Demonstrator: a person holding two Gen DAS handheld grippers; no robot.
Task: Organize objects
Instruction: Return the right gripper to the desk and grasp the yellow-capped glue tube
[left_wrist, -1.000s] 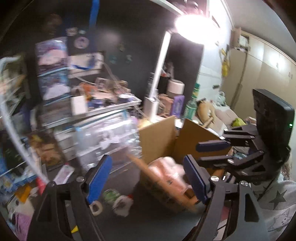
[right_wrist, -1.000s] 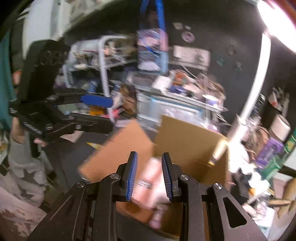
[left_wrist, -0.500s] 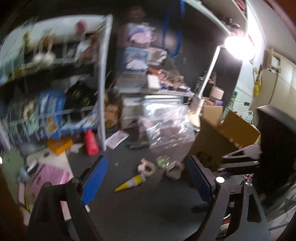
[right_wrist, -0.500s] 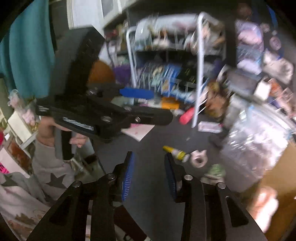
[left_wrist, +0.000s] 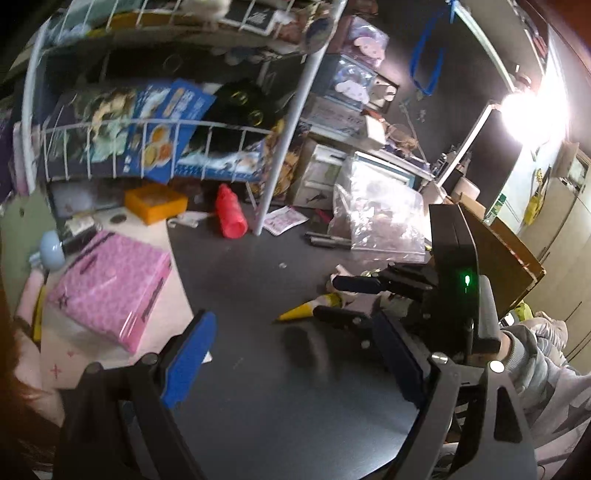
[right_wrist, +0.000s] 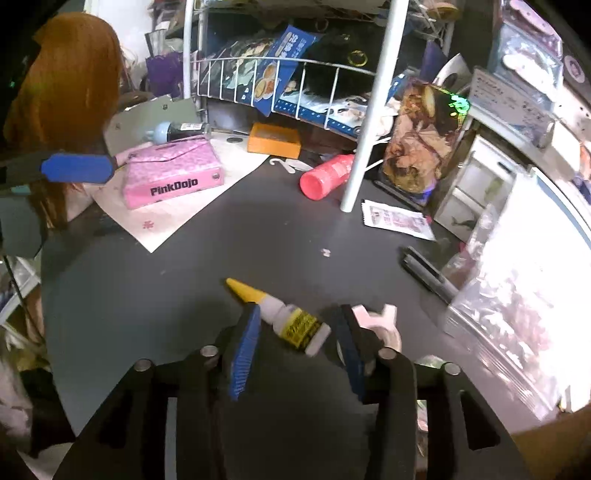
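Note:
A small glue bottle (right_wrist: 284, 314) with a yellow cone cap lies on the dark table; it also shows in the left wrist view (left_wrist: 308, 308). My right gripper (right_wrist: 299, 347) is open, low over the table, with the bottle lying between its blue pads and not clamped. In the left wrist view the right gripper (left_wrist: 343, 299) straddles the bottle. My left gripper (left_wrist: 291, 362) is open wide and empty above the bare table. A pink tape roll (right_wrist: 380, 325) lies just right of the bottle.
A pink PinkDojo box (right_wrist: 173, 177) sits on paper at the left. A red bottle (right_wrist: 327, 177), an orange box (right_wrist: 274, 139) and a white rack post (right_wrist: 364, 122) stand behind. A clear plastic bag (right_wrist: 517, 295), black pens (right_wrist: 424, 275) and a cardboard box (left_wrist: 506, 258) are at the right.
Both grippers swung left away from the cardboard box toward the table. The right gripper dropped down over the glue bottle and opened wider around it.

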